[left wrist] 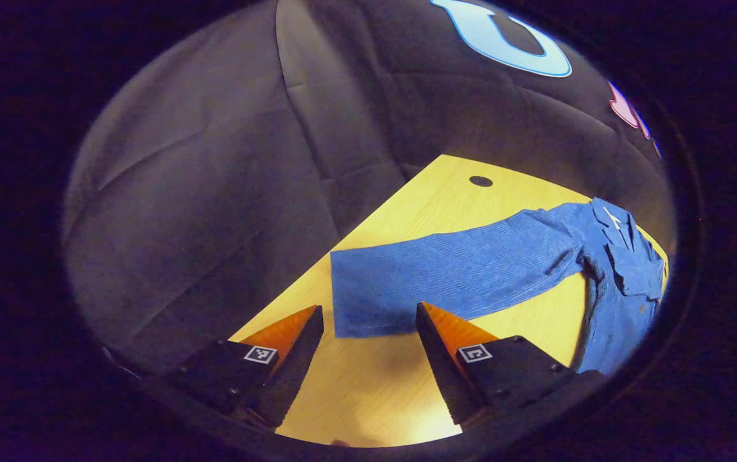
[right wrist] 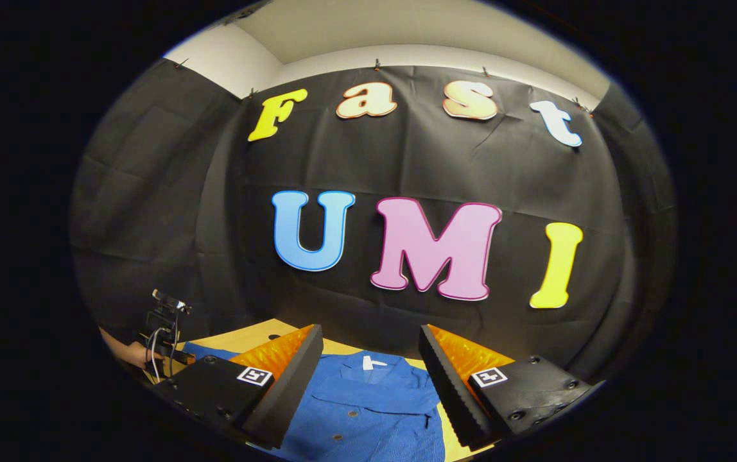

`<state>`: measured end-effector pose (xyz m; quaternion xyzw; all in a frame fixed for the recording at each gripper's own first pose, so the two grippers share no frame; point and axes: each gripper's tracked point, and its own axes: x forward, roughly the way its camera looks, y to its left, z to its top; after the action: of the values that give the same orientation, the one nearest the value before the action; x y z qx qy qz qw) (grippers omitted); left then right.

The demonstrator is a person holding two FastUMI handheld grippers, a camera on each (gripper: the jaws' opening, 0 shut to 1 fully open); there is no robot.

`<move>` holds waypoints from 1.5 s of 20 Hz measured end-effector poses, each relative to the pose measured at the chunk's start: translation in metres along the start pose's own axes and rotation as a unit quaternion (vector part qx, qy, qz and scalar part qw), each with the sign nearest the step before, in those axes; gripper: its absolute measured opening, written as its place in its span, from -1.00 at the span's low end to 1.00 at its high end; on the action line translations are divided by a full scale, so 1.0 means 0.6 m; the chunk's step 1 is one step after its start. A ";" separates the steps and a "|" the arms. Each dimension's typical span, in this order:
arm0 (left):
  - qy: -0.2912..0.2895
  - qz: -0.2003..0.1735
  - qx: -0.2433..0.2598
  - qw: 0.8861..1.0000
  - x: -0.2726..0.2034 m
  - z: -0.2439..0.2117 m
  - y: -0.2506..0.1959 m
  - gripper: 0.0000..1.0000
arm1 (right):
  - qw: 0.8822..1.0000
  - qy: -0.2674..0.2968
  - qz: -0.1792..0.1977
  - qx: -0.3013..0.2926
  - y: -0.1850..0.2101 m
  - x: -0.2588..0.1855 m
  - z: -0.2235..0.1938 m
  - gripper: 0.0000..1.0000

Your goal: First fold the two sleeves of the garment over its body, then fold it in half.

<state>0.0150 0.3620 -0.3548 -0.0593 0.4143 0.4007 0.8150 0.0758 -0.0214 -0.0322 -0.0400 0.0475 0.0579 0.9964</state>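
A blue buttoned garment lies flat on the yellow wooden table. Its one sleeve stretches out sideways, the cuff end toward me. My left gripper hangs open just above that cuff, which lies between and slightly beyond its fingers. In the right gripper view the garment's body with collar and buttons lies below my right gripper, which is open and holds nothing. At the left of that view the other gripper is held by a hand.
The table's far edge meets the black cloth wall. A small dark round hole sits in the tabletop near the far edge. Bare tabletop lies in front of the cuff.
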 end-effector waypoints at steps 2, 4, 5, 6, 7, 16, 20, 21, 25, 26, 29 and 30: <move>0.039 0.000 -0.012 0.999 0.023 -0.009 0.007 0.70 | 1.000 -0.003 -0.022 -0.002 -0.007 -0.034 0.017 0.84; 0.066 0.003 -0.010 0.998 0.044 -0.013 0.014 0.70 | 0.999 -0.004 -0.037 -0.004 -0.007 -0.061 0.027 0.92; 0.079 0.000 -0.007 0.997 0.052 -0.017 0.008 0.70 | 0.999 -0.002 -0.043 -0.008 -0.012 -0.071 0.021 0.84; 0.087 -0.007 -0.009 0.996 0.054 -0.021 -0.002 0.70 | 0.999 0.001 -0.050 -0.014 -0.015 -0.080 0.014 0.92; 0.083 -0.011 -0.006 0.996 0.060 -0.017 -0.003 0.70 | 0.998 0.002 -0.055 -0.019 -0.015 -0.087 0.012 0.84; 0.117 -0.085 -0.003 0.989 0.073 0.003 -0.036 -0.52 | 0.999 0.019 -0.047 -0.008 0.011 -0.100 -0.007 0.92; 0.105 -0.102 -0.010 0.989 0.056 0.008 -0.036 -0.95 | 0.998 0.033 -0.049 -0.018 0.002 -0.102 -0.022 0.92; 0.105 -0.107 -0.015 0.989 0.066 0.005 -0.042 -0.95 | 0.998 0.036 -0.049 -0.017 -0.002 -0.101 -0.027 0.92; 0.071 -0.115 -0.018 0.991 0.036 0.024 -0.066 -0.95 | 0.998 0.045 -0.051 -0.007 -0.028 -0.087 -0.046 0.92; 0.057 -0.128 -0.014 0.990 0.020 0.037 -0.089 -0.95 | 0.998 0.048 -0.051 -0.006 -0.036 -0.083 -0.051 0.92; 0.022 -0.182 0.004 0.983 -0.043 0.067 -0.180 -0.96 | 0.997 0.050 -0.055 -0.007 -0.068 -0.072 -0.064 0.92; 0.012 -0.197 0.007 0.980 -0.065 0.077 -0.211 -0.96 | 0.997 0.049 -0.058 -0.005 -0.078 -0.070 -0.067 0.92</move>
<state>0.1199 0.2733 -0.3261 -0.1391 0.4065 0.2290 0.8735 0.0364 -0.0756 -0.0642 -0.0504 0.0935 -0.0016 0.9943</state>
